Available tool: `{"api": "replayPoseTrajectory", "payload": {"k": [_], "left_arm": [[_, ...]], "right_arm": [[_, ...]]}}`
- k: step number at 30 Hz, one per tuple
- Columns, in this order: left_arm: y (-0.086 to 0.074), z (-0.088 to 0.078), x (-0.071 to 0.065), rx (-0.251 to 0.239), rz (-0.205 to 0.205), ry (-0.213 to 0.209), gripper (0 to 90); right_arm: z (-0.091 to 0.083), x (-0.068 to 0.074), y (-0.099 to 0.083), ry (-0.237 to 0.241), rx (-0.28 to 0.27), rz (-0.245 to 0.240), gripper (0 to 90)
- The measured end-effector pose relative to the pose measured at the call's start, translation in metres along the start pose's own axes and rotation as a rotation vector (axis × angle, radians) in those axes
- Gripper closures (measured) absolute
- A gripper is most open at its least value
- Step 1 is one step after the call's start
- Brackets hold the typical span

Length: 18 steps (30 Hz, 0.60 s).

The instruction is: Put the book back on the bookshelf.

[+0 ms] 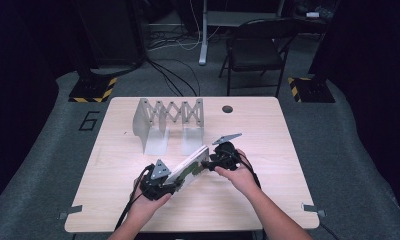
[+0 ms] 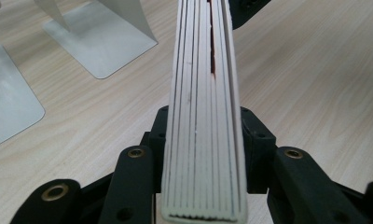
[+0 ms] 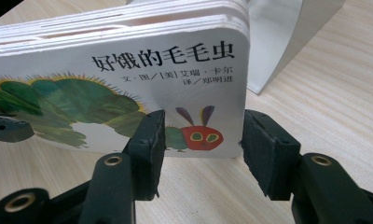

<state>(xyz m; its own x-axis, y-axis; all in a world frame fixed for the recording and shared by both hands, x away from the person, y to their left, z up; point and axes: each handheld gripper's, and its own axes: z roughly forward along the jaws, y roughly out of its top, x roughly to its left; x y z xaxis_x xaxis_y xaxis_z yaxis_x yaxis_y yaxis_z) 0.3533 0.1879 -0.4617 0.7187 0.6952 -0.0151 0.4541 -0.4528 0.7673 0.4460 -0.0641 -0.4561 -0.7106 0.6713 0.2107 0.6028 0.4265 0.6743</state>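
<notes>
- The book (image 1: 189,168) is a thick board book with stiff, pale pages and rounded corners.
- Its front cover (image 3: 128,93) is white. It has a big green caterpillar with a red face, yellow-green eyes and purple feelers.
- Black Chinese writing (image 3: 163,58) runs across the top of the cover, with smaller writing under it.
- In the left gripper view the page edges (image 2: 204,140) look like many thin cream stripes side by side, with a dark red gap (image 2: 212,46) near the far end.
- The book is held above the wooden worktop (image 1: 268,135), slanting between the two hands, near the middle of the front part.
- The left gripper (image 1: 160,186) pinches the book's near end, with one black jaw on each side of the pages.
- The right gripper (image 1: 213,162) is at the book's far end. Its jaws are close together around the book's corner, but I cannot tell if they press on it.
- A grey metal book rack (image 1: 168,122) stands just behind the book.
</notes>
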Motion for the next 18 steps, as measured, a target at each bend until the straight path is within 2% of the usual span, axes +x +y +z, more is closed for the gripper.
{"api": "replayPoseTrajectory", "payload": {"k": [4,17,18], "left_arm": [[0.0016,-0.0004,0.0002,0.007,0.0,0.001,68.0],[0.0083,0.0006,0.0019,0.055,-0.006,-0.01,69.6],[0.0086,0.0018,0.0017,0.045,-0.013,-0.001,69.8]], "right_arm": [[-0.0003,-0.0006,-0.0006,0.003,0.004,0.0,49.5],[-0.0003,-0.0005,-0.0012,0.0,0.0,-0.01,49.4],[-0.0004,-0.0004,-0.0012,0.002,0.0,-0.009,49.4]]}}
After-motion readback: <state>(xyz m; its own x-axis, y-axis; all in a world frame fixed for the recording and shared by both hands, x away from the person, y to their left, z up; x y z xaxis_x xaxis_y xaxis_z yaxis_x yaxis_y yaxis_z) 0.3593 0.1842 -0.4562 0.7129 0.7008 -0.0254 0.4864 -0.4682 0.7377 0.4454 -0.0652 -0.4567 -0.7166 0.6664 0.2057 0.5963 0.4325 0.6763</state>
